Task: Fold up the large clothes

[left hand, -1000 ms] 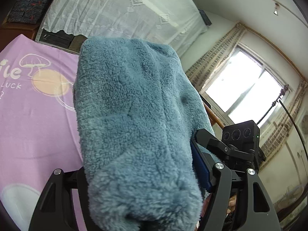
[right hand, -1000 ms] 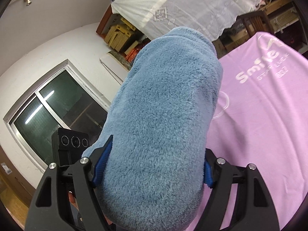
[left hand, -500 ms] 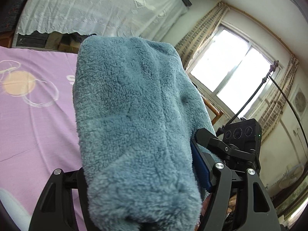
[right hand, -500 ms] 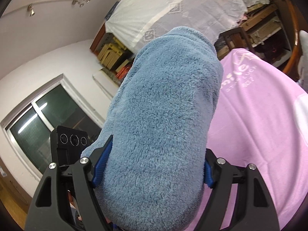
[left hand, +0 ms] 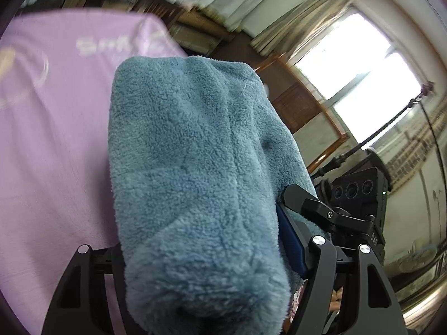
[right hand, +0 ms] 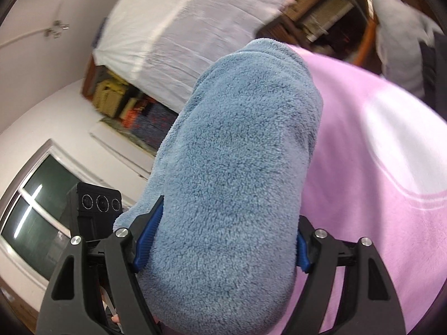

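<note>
A thick blue fleece garment (left hand: 192, 167) fills the middle of the left wrist view, bunched between the fingers of my left gripper (left hand: 201, 254), which is shut on it. The same fleece (right hand: 237, 173) fills the right wrist view, clamped between the blue pads (right hand: 148, 237) of my right gripper (right hand: 220, 245). Both grippers hold the fleece up above a pink bed sheet (left hand: 53, 150). The other gripper's camera block (left hand: 360, 192) shows close beside the left one; the fingertips are hidden in the fleece.
The pink sheet (right hand: 377, 167) with white print lies below and spreads right. A white lace cover (right hand: 181, 33) drapes over shelves behind. A bright window (left hand: 363, 78) is at the right, a dark window (right hand: 30, 212) at the left. A grey object (right hand: 399, 33) stands beyond the bed's edge.
Both grippers have swung with the fleece still clamped; the background has shifted and blurred, with the pink sheet's far edge and wooden furniture coming into view. The grip on the fleece is unchanged.
</note>
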### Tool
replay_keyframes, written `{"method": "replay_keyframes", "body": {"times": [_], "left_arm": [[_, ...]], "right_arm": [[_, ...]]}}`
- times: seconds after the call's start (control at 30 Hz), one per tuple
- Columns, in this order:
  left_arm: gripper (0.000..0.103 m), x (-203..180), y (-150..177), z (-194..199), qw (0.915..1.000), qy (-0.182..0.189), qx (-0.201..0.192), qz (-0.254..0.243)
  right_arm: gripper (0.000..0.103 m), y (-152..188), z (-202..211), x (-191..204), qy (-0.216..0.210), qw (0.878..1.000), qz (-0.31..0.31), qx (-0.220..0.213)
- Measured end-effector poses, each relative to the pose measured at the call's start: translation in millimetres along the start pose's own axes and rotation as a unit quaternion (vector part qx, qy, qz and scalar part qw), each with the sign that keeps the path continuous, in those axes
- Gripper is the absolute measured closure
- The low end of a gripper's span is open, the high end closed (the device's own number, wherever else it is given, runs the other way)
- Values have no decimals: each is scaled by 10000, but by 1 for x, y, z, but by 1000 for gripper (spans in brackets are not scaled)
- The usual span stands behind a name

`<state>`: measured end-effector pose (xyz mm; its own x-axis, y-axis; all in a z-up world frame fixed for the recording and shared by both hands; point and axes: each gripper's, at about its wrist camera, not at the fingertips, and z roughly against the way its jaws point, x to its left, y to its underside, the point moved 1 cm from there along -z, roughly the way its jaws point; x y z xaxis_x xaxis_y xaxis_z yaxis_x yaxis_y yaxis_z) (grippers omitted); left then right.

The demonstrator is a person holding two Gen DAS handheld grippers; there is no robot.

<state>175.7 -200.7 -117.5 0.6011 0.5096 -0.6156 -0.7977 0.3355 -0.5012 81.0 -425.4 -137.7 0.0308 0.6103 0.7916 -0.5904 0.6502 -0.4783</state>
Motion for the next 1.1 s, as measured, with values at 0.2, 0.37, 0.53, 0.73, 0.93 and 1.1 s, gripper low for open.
{"method": "replay_keyframes", "body": {"times": [0.2, 0.37, 0.53, 0.73, 0.93, 1.1], "left_arm": [[25, 4, 0, -27, 9982, -512, 268, -174], [23, 8, -1, -31, 9982, -515, 290, -142], [22, 8, 4, -29, 9978, -578, 255, -185], [19, 0, 18, -9, 9959, -860, 73, -278], [19, -19, 36, 16, 9872, -1430, -286, -651], [19, -40, 53, 34, 9743, -1934, -607, -982]], "right_arm": [[29, 5, -21, -26, 551, 9982, 121, 218], [27, 8, -25, -25, 717, 9971, 199, 172], [23, 7, -23, -16, 865, 9959, 195, 149], [22, 12, -13, -6, 973, 9949, 216, 150], [22, 21, 12, 2, 1128, 9931, 322, 58], [22, 36, 33, 25, 1379, 9881, 681, -66]]}}
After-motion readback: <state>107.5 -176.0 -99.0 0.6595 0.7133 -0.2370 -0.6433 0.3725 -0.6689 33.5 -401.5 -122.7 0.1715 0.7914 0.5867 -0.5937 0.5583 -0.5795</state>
